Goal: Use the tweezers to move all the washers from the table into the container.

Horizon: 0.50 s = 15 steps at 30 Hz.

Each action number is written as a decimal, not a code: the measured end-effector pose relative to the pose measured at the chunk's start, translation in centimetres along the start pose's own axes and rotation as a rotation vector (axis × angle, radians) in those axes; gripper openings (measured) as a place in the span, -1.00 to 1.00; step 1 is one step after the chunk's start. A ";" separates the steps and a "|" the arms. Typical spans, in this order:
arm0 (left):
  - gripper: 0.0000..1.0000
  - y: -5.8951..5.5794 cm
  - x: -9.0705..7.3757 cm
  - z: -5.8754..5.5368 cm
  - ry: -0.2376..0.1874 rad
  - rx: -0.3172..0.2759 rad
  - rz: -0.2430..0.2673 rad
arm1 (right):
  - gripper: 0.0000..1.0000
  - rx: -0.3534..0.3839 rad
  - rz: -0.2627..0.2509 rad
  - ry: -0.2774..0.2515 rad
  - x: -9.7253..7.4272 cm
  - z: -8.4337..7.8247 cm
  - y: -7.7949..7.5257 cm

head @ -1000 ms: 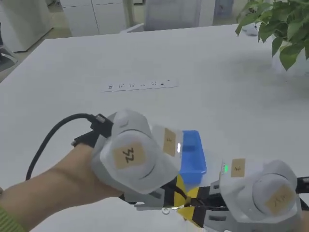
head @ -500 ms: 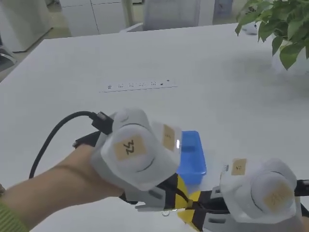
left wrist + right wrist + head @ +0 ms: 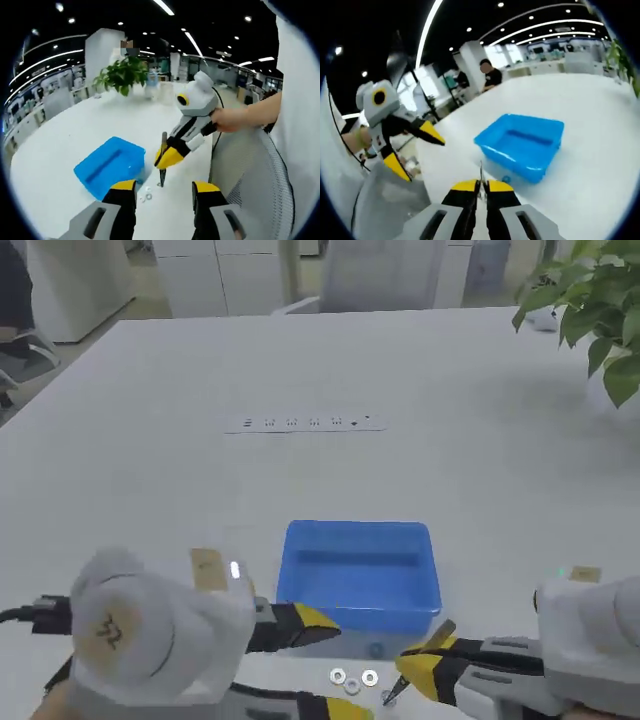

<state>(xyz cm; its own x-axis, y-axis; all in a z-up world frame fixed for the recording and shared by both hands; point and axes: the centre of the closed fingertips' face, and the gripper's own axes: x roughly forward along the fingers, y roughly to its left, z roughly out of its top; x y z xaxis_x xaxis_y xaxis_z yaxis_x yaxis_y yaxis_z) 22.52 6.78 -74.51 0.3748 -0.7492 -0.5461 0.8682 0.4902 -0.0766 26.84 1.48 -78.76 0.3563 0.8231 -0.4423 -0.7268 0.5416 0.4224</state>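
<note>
The blue container stands on the white table, near its front edge. A few small washers lie just in front of the container, also seen as washers from the left gripper. My left gripper comes in from the lower left, open, with its yellow jaws spread around the washer spot. My right gripper comes in from the lower right, shut on thin tweezers that point down beside the washers. From the left gripper, the tweezers stand upright over the table. The right gripper faces the container.
A power strip is set into the table's middle. A potted plant stands at the far right. A small round piece lies against the container's front wall. A mesh chair back is near the table edge. People stand far behind.
The left gripper has dropped to the lower left and no longer covers the container, so the container and washers show in full. The right gripper sits lower right. The head camera shifted too.
</note>
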 end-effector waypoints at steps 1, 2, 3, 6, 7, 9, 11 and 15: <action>-0.03 0.1 -0.7 -0.7 -0.019 -0.050 0.035 | -0.96 0.029 0.005 -0.019 -0.3 0.5 -0.1; 0.05 0.1 -1.2 -1.1 -0.032 -0.079 0.059 | -0.96 0.045 0.007 -0.038 -0.6 1.1 -0.1; 0.14 0.3 -1.8 -1.4 -0.063 -0.115 0.097 | -0.96 0.051 0.009 -0.050 -0.8 1.6 0.0; 0.22 0.7 -3.0 -1.7 -0.135 -0.176 0.174 | -0.96 0.064 0.008 -0.077 -1.4 3.0 0.1; 0.22 0.7 -3.5 -1.6 -0.175 -0.192 0.214 | -0.96 0.069 0.006 -0.086 -1.5 3.4 0.1; 0.23 0.8 -4.2 -0.9 -0.248 -0.197 0.288 | -0.96 0.060 -0.002 -0.094 -1.7 4.2 0.2; 0.31 0.9 -4.5 -0.3 -0.300 -0.205 0.326 | -0.96 0.040 -0.021 -0.100 -2.0 5.2 0.1; 0.47 2.1 -5.7 1.1 -0.387 -0.180 0.431 | -0.95 -0.009 -0.064 -0.116 -2.4 6.9 -0.8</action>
<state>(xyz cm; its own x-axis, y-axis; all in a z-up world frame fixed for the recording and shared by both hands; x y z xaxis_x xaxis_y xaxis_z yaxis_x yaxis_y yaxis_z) 22.59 11.59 -70.69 0.8011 -0.5571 -0.2188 0.5557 0.8281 -0.0741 30.65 0.27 -72.57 0.4673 0.8016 -0.3730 -0.7055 0.5924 0.3891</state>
